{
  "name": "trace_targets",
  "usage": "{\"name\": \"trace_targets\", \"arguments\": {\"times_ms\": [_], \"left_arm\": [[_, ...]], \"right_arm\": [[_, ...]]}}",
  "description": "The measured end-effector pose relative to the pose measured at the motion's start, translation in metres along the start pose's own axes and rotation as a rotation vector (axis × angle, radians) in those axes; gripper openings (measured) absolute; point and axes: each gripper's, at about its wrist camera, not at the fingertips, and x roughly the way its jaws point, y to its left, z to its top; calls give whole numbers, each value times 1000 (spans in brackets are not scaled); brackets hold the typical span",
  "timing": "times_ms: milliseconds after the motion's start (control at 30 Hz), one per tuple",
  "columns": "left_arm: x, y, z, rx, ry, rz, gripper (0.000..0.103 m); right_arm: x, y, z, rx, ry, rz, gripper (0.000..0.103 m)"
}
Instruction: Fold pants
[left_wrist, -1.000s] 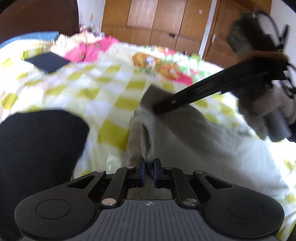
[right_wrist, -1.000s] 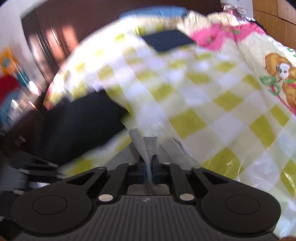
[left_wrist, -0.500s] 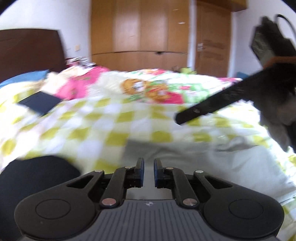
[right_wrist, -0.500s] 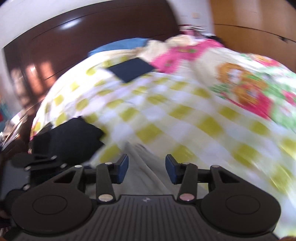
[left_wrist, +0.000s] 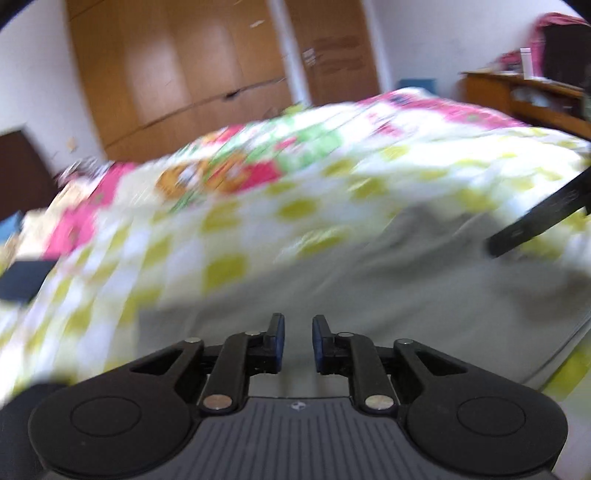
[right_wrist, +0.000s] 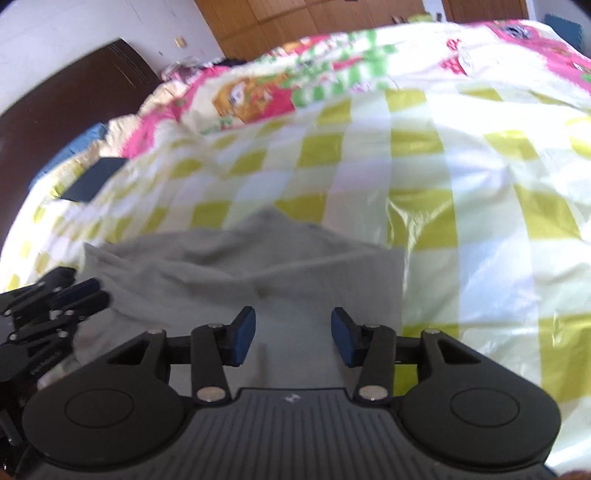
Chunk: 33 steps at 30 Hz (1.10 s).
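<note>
Grey pants lie folded flat on a yellow-and-white checked bedspread. In the left wrist view my left gripper hovers over their near edge, its jaws opening a narrow gap with no cloth between the pads. A dark finger of the right gripper pokes in at the right edge. In the right wrist view the pants spread below my right gripper, whose jaws are opening wide and hold nothing. The left gripper shows at the left, over the pants' left side.
A dark blue folded garment lies far left on the bed. A dark wooden headboard stands behind it, and wooden wardrobes line the far wall. A shelf with clutter is at the right.
Both grippers let go of the grey cloth they pinched and opened. Both swung right across the bed and rolled, so the pants now lie flat beneath them.
</note>
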Motion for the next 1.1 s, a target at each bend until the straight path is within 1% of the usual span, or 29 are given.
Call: {"name": "trace_targets", "arguments": {"times_ms": [100, 133, 167, 200, 233, 333, 367, 400, 467, 533, 600, 667, 700, 767, 800, 867, 900, 933, 967, 1033, 1067, 1100], "left_arm": [[18, -27, 15, 72, -25, -104, 35], [27, -35, 15, 92, -15, -130, 35], [38, -40, 14, 104, 8, -139, 36], [49, -43, 11, 107, 39, -131, 36], [57, -44, 7, 101, 70, -105, 37], [63, -31, 11, 9, 121, -62, 37], [61, -28, 15, -17, 145, -43, 37], [57, -26, 19, -26, 138, -26, 37], [45, -30, 26, 10, 67, -24, 39], [44, -35, 30, 48, 19, -10, 46], [58, -37, 28, 71, 17, -19, 47], [77, -38, 19, 69, 79, -3, 47], [80, -37, 15, 59, 87, -2, 47], [75, -34, 8, 46, 61, -2, 47], [70, -33, 9, 42, 49, 1, 47], [58, -28, 9, 41, -7, -4, 47], [53, -26, 7, 48, -28, 19, 47], [48, -24, 5, 60, -49, 56, 47], [45, -21, 3, 68, -63, 76, 47], [45, -18, 0, 72, -82, 113, 47], [49, -19, -2, 93, -79, 132, 47], [61, -22, -5, 126, -36, 129, 48]], "right_arm": [[11, -9, 12, 27, -14, 42, 49], [20, -11, 16, 18, -5, 30, 49], [30, -13, 21, 19, 6, 12, 49], [39, -21, 26, 31, 11, 4, 49], [42, -27, 27, 41, 0, 4, 49], [46, -32, 38, 64, -36, -37, 50], [42, -33, 39, 80, -46, -31, 50], [34, -35, 38, 97, -61, -15, 49], [11, -36, 28, 114, -94, 0, 51], [-11, -40, 12, 148, -102, -11, 56], [-29, -45, -10, 187, -82, -21, 59], [-35, -55, -30, 254, -30, -16, 60], [-35, -61, -39, 289, 1, -10, 59], [-33, -73, -52, 357, 13, 47, 58], [-34, -76, -53, 392, 16, 87, 60], [-33, -82, -50, 450, 23, 170, 60], [-33, -83, -49, 461, 21, 206, 60], [-34, -82, -47, 451, 19, 229, 60], [-34, -79, -46, 433, 25, 250, 60], [-27, -75, -46, 416, 38, 289, 60], [-19, -74, -47, 425, 54, 300, 60], [-11, -73, -47, 432, 71, 297, 56]]}}
